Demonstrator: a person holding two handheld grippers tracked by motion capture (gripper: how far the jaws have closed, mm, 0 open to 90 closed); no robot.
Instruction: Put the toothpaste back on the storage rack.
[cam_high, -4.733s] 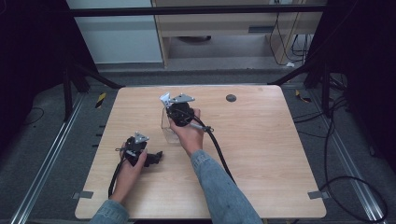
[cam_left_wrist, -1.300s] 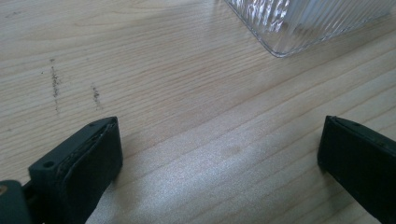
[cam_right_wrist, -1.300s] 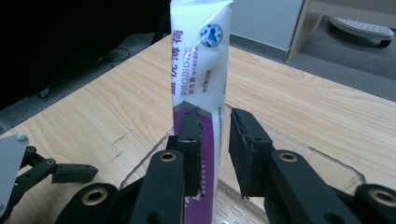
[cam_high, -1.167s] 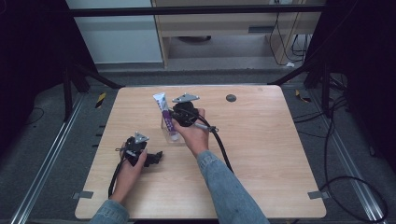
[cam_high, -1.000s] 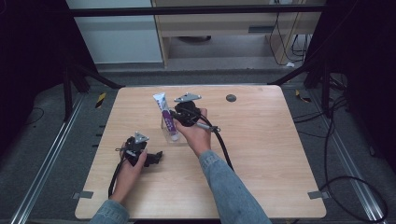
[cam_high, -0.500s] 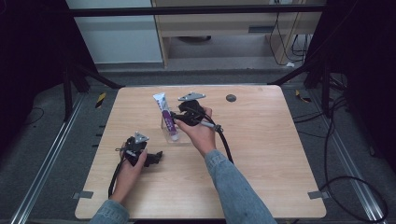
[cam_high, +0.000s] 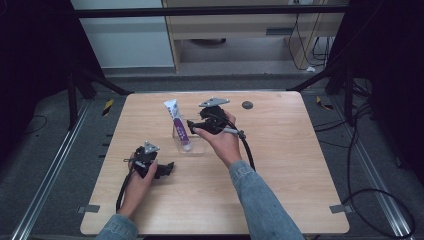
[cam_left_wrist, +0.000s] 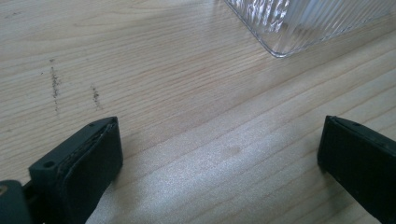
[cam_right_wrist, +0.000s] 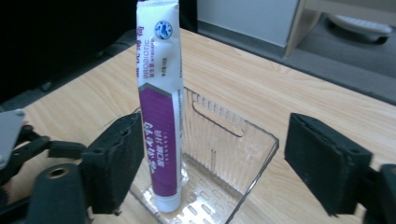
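Observation:
A white and purple tube (cam_high: 176, 122) stands cap down in a clear ribbed box (cam_high: 192, 147) at mid-table and leans back and to the left. My right gripper (cam_high: 192, 125) sits just right of the tube. Its jaws have just been opening and stand wide apart. In the right gripper view the tube (cam_right_wrist: 159, 116) rises close by the left jaw of the right gripper (cam_right_wrist: 217, 144), with no pad pressing on it, and the box (cam_right_wrist: 233, 154) lies beyond. My left gripper (cam_high: 167, 169) rests open at the front left. Its jaws (cam_left_wrist: 215, 154) frame bare wood near the box corner (cam_left_wrist: 299, 23).
A small dark round object (cam_high: 247, 105) lies near the table's back edge, to the right. Black frame posts stand at both back corners. A yellow and black item (cam_high: 107, 107) lies on the floor off the left side. Cables trail on the floor at the right.
The right gripper has let go of the tube and drawn back to the right, its jaws spreading. The tube stays leaning in the box. The left gripper has kept still.

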